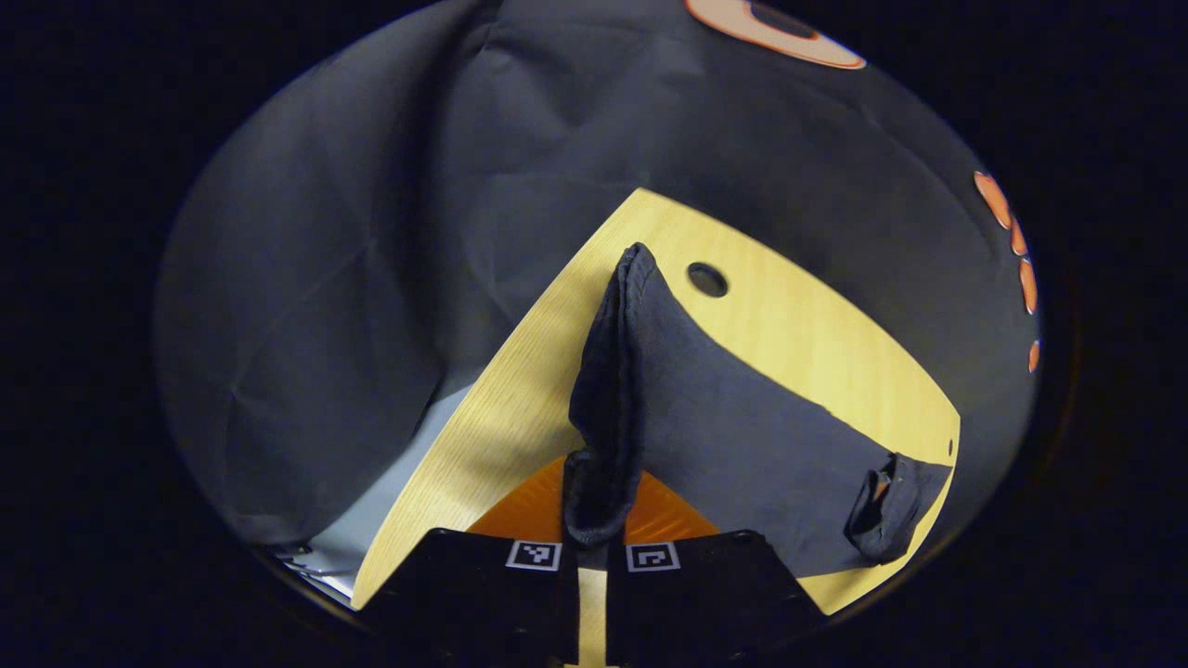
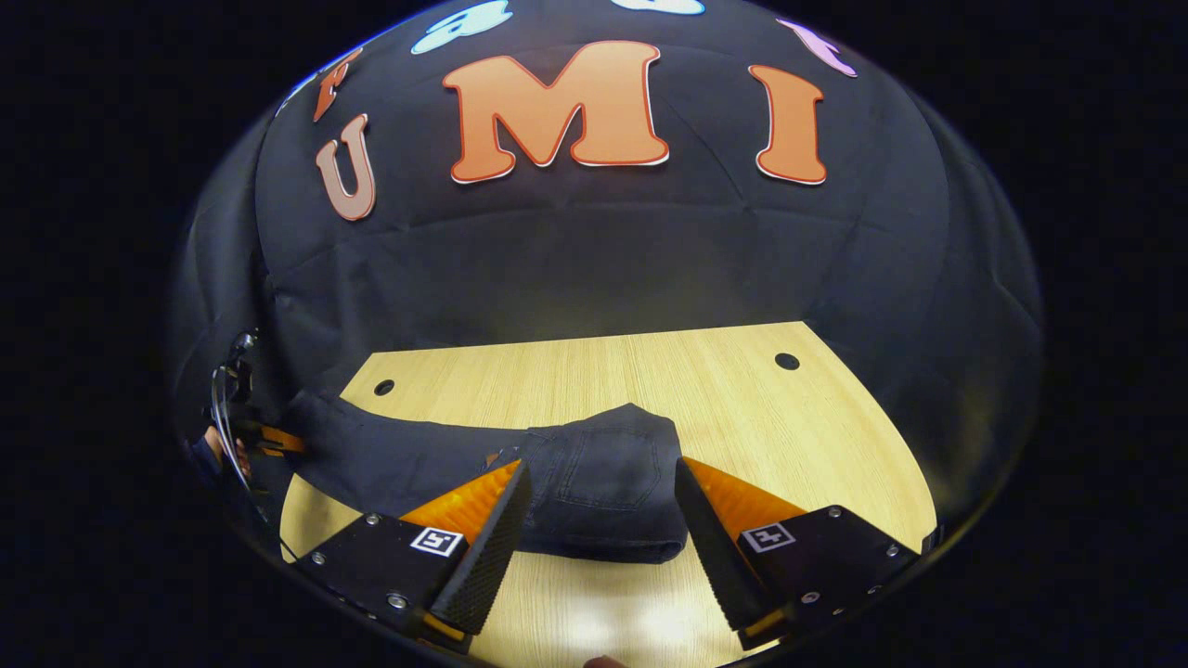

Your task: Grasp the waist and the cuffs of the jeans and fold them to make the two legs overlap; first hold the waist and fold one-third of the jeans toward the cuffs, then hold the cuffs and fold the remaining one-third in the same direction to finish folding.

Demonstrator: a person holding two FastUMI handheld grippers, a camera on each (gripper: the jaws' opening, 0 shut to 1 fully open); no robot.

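While our left tool (image 1: 591,555) pinches the cuffs of the jeans (image 1: 733,436) above the surface (image 1: 817,325), we should keep them taut; our right tool (image 2: 601,520) gapes empty, seemingly over the folded waist (image 2: 603,482).

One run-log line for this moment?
left gripper: shut on jeans cuff end, lifted | right gripper: open, over waist end | jeans on table, legs overlapped

The left gripper (image 1: 592,547) is pinched tight with its fingers nearly together, while the right gripper (image 2: 601,520) hangs low with fingers spread wide apart.
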